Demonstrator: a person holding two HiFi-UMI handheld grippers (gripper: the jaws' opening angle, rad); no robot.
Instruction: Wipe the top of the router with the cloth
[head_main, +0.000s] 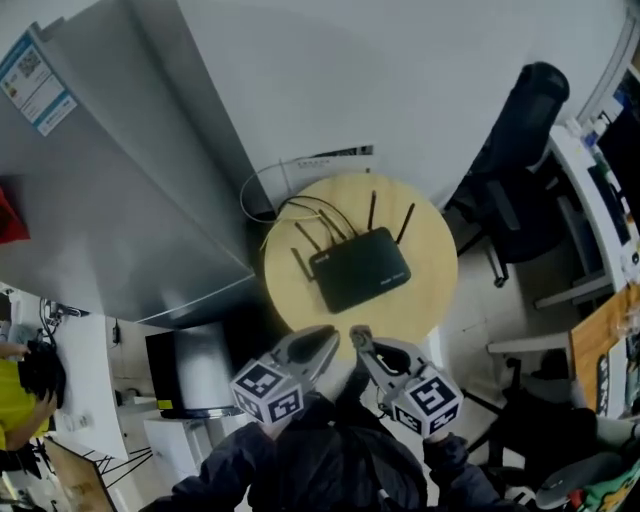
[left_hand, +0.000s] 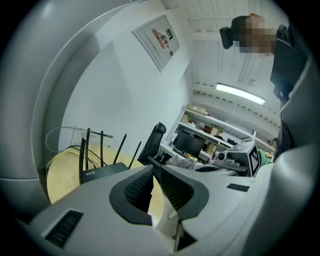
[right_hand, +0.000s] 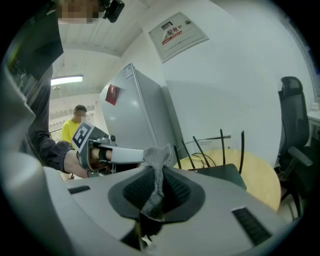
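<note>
A black router (head_main: 360, 268) with several upright antennas lies on a round wooden table (head_main: 430, 260); it also shows in the left gripper view (left_hand: 102, 172) and the right gripper view (right_hand: 220, 172). Both grippers hover side by side over the table's near edge, short of the router. My right gripper (head_main: 362, 342) (right_hand: 159, 172) is shut on a small grey cloth (right_hand: 158, 157) that sticks up between its pads. My left gripper (head_main: 322, 345) (left_hand: 152, 170) has its jaws together with nothing between them, its tip close beside the cloth.
A tall grey cabinet (head_main: 130, 170) stands left of the table. A black office chair (head_main: 520, 150) and a desk (head_main: 590, 190) are on the right. Cables (head_main: 300, 205) trail behind the router. A person in yellow (head_main: 15, 390) stands far left.
</note>
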